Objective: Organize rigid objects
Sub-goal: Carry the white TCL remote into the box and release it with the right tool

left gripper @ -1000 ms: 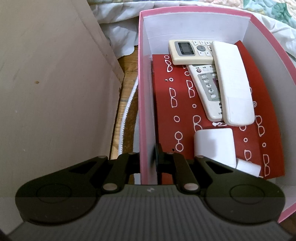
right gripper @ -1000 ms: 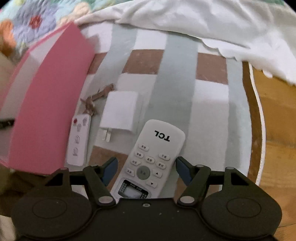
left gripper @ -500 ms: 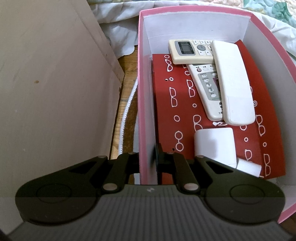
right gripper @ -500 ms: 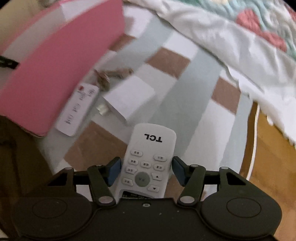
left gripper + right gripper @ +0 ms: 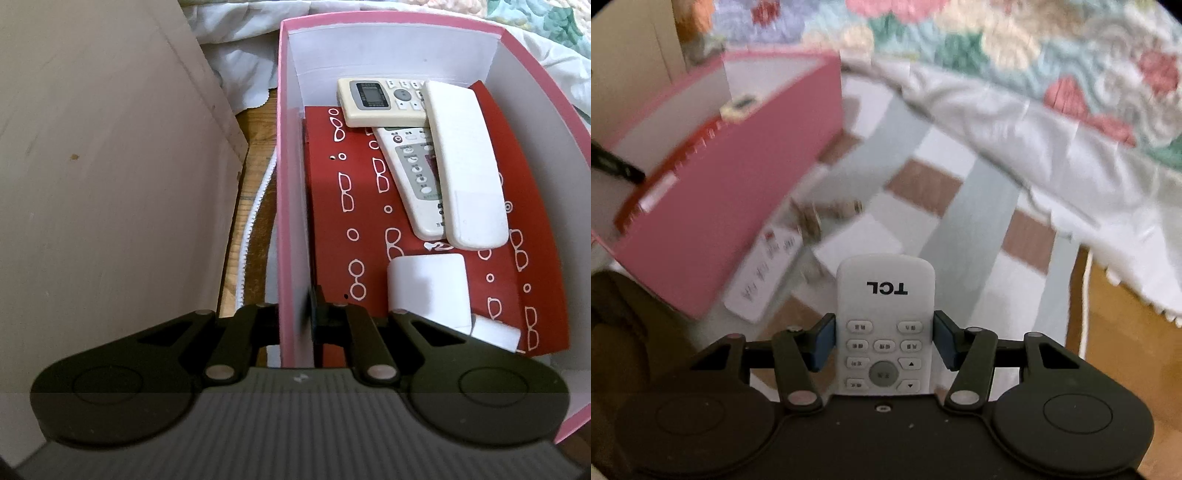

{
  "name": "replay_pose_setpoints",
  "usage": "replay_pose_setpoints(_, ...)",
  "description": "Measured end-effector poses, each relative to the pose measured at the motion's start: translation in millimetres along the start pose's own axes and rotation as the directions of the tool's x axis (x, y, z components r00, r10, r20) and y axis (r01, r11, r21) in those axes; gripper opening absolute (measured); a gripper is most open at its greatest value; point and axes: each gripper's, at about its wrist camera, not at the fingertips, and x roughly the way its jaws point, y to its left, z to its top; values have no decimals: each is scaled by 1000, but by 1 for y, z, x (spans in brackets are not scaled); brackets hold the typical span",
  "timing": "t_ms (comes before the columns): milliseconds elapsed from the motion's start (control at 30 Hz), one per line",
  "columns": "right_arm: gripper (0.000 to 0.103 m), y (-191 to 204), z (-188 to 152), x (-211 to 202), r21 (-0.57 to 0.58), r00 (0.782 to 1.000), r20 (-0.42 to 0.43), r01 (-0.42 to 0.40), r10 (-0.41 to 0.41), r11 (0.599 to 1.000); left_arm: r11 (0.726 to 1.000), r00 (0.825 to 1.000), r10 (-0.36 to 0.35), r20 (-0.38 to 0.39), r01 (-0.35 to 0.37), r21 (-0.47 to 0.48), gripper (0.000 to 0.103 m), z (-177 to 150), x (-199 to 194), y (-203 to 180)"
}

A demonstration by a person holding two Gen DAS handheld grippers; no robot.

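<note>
The white TCL remote (image 5: 885, 328) is sitting between the blue pads of the right claw (image 5: 885, 341), its logo end pointing away from the camera. The jaws have just been closing on it, and both pads are now pressing against its sides, so the remote is being gripped and carried above the striped mat (image 5: 964, 206).

Below and to its left, a slim white remote (image 5: 764, 275) is lying on the mat just beside the outer wall of the pink box (image 5: 731, 206). A white adapter (image 5: 855, 240) is resting close by, with a small brownish object (image 5: 827, 214) near it, too blurred to identify. A white sheet and floral quilt (image 5: 1015, 55) are draping over the far edge of the mat.

The left claw (image 5: 297, 317) is pinching the near side wall of the pink box (image 5: 288, 184), one finger outside and one inside, clamped tight on the cardboard. Inside the box, on a red patterned liner (image 5: 369, 221), a cream remote with a display (image 5: 380, 101) is lying across the far end. A grey-buttoned remote (image 5: 413, 177) is lying partly under a plain white remote (image 5: 465, 166). A white block (image 5: 428, 288) and a smaller white piece (image 5: 495, 332) are sitting nearer the claw. A beige panel (image 5: 110, 184) is standing to the left of the box.
</note>
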Motion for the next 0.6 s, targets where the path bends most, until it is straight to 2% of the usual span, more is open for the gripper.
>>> replay_pose_setpoints(167, 61, 5, 9, -18, 17, 998, 66, -5, 3, 1000, 1000, 1000, -16, 0, 16, -5, 7, 0, -1, 3)
replay_pose_setpoints(333, 61, 10, 24, -40, 31, 987, 162, -8, 3, 999, 999, 999, -32, 9, 32, -6, 6, -2, -2, 7)
replay_pose_setpoints(500, 61, 18, 45, -75, 44, 959, 281, -50, 36, 998, 998, 998, -55, 10, 55, -40, 4, -2, -1, 11)
replay_pose_setpoints(600, 61, 27, 59, -96, 36, 931, 340, -155, 134, 987, 997, 998, -64, 1, 64, -53, 4, -1, -1, 13)
